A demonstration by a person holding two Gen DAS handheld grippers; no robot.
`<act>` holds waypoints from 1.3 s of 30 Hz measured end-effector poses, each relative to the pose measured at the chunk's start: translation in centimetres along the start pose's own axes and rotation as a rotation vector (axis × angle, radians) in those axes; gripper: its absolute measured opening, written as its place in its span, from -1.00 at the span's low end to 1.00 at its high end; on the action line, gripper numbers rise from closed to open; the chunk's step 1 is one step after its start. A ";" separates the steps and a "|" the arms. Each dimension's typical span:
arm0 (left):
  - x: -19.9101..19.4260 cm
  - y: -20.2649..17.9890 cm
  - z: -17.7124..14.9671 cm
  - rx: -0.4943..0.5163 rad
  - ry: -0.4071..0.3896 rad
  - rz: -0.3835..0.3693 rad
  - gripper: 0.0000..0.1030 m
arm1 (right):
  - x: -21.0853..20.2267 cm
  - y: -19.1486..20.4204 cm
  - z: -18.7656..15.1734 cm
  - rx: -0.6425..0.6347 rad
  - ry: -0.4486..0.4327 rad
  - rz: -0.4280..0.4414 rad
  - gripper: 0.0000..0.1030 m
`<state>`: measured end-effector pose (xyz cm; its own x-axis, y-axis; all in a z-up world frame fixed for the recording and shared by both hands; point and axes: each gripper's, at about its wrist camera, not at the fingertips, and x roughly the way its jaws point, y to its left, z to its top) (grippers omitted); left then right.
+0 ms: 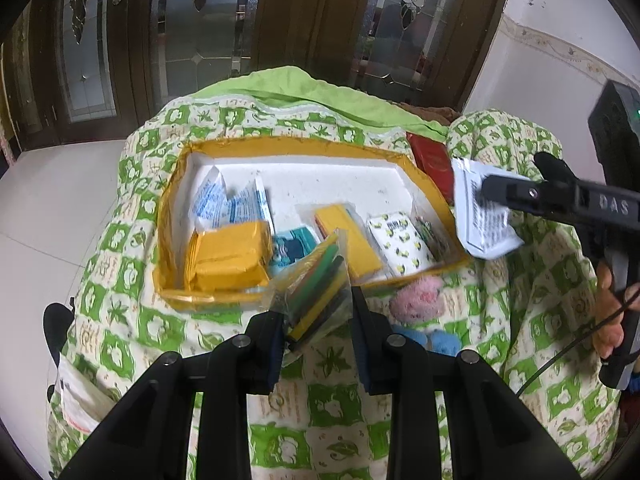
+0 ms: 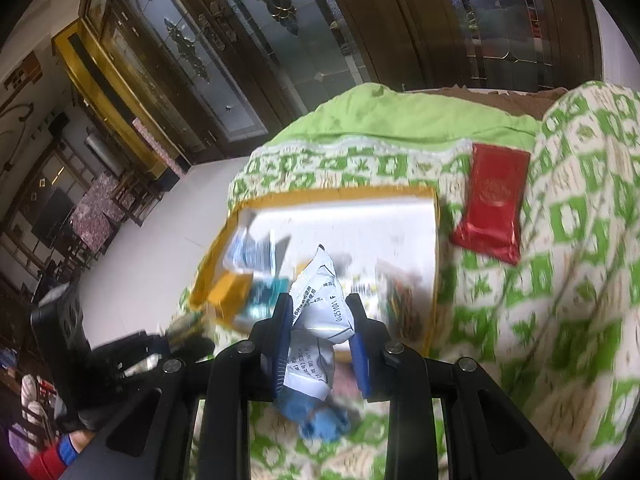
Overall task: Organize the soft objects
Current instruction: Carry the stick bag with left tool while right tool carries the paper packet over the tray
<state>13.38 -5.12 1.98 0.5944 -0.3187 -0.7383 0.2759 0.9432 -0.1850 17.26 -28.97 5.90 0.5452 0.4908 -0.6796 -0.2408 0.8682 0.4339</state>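
A: As seen from the left wrist, what is held by the left gripper (image 1: 316, 320)?

B: A clear packet of coloured strips (image 1: 316, 300) is pinched between its closed pads, above the near edge of the yellow-rimmed box (image 1: 280, 145) on the green quilt (image 1: 328, 400). A white sachet (image 1: 486, 212) is carried by the right gripper (image 1: 490, 192) over the box's right corner.

A: And from the right wrist?

B: The sachet (image 2: 320, 312) is clamped at mid-body by the nearly closed right gripper (image 2: 318, 340). A red packet (image 2: 492, 208) lies on the quilt past the box's right edge.

A: How should these be handled?

B: Both are judged light, limp and slippery; a hold across the middle is favoured, since corners would fold.
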 end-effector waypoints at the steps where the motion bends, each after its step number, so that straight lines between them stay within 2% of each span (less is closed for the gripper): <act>1: 0.1 0.1 0.3 0.000 0.000 0.001 -0.45 | 0.2 0.0 0.4 0.003 -0.001 0.000 -0.44; 10: 1.6 0.4 3.2 -0.007 0.003 0.001 -0.45 | 4.2 -1.5 3.4 0.021 0.011 -0.047 -0.44; 20: 5.7 0.4 7.0 -0.039 0.028 -0.015 -0.45 | 7.0 -5.4 6.1 0.111 0.007 -0.058 -0.44; 31: 10.3 0.7 9.1 -0.061 0.075 -0.011 -0.45 | 12.1 -6.4 6.7 0.055 0.104 -0.139 -0.44; 39: 13.0 1.1 9.0 -0.065 0.119 0.021 -0.45 | 13.1 -6.6 6.1 0.033 0.126 -0.150 -0.42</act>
<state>28.27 -9.06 -1.99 0.5045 -0.2889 -0.8136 0.2124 0.9549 -0.2074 30.89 -28.72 -2.21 0.4675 0.3630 -0.8060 -0.1366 0.9305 0.3399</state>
